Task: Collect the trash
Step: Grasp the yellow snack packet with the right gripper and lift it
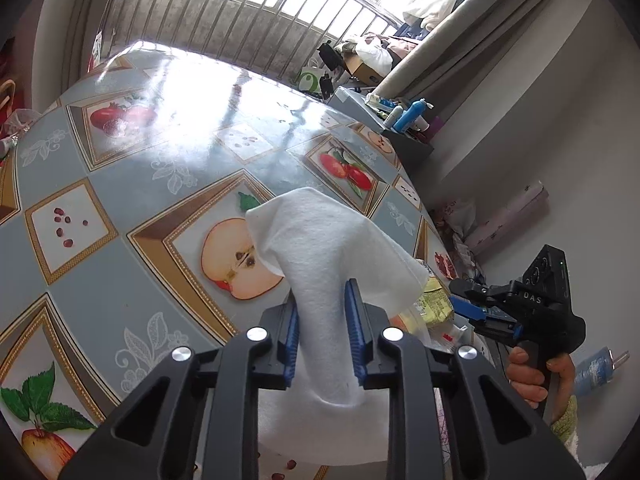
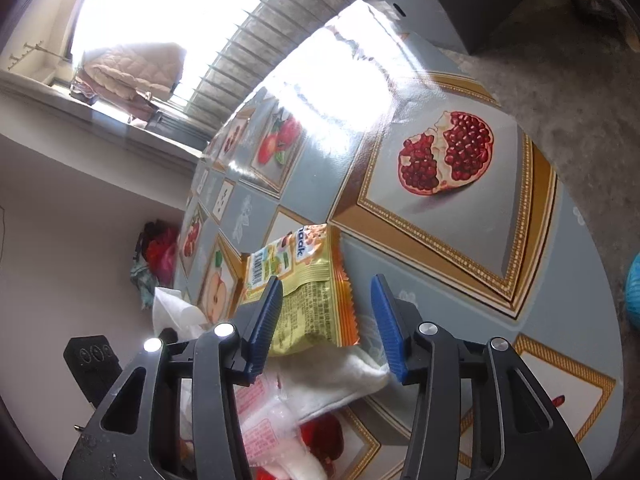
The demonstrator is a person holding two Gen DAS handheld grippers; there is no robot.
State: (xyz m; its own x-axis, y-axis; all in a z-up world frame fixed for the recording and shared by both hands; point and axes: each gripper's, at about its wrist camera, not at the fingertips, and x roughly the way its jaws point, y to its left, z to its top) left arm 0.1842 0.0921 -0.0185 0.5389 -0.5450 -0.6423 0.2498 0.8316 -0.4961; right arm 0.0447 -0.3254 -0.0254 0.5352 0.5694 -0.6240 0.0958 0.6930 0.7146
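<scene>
Sunlight from a barred window (image 1: 248,4) glares across the round table (image 1: 132,184), whose glossy cloth carries framed fruit prints: a halved apple (image 1: 236,260) ahead of my left tool, a split pomegranate (image 2: 446,152) ahead of my right.

Readable writing is scarce. On my right gripper (image 1: 468,304), seen from the left camera with a hand (image 1: 538,372) around its grip, I can read "DAS" in white on the black body. The yellow snack wrapper (image 2: 308,280) shows a barcode and blue letters ending in "ack"; its fine print is too small for me to read. A pink-printed wrapper (image 2: 260,412) lies below it, its text also illegible.

My left gripper (image 1: 324,336) is narrowed onto a white tissue (image 1: 324,240), both blue pads pressing its bunched lower part; the sheet rises and fans out above the fingertips, lifted off the cloth.

My right gripper (image 2: 328,324) stands partly open over the pile at the table's near edge. The snack wrapper lies between its fingers, its edge just at the left pad (image 2: 262,320), clear of the right one. A white cloth (image 2: 344,380) lies under the wrapper.
</scene>
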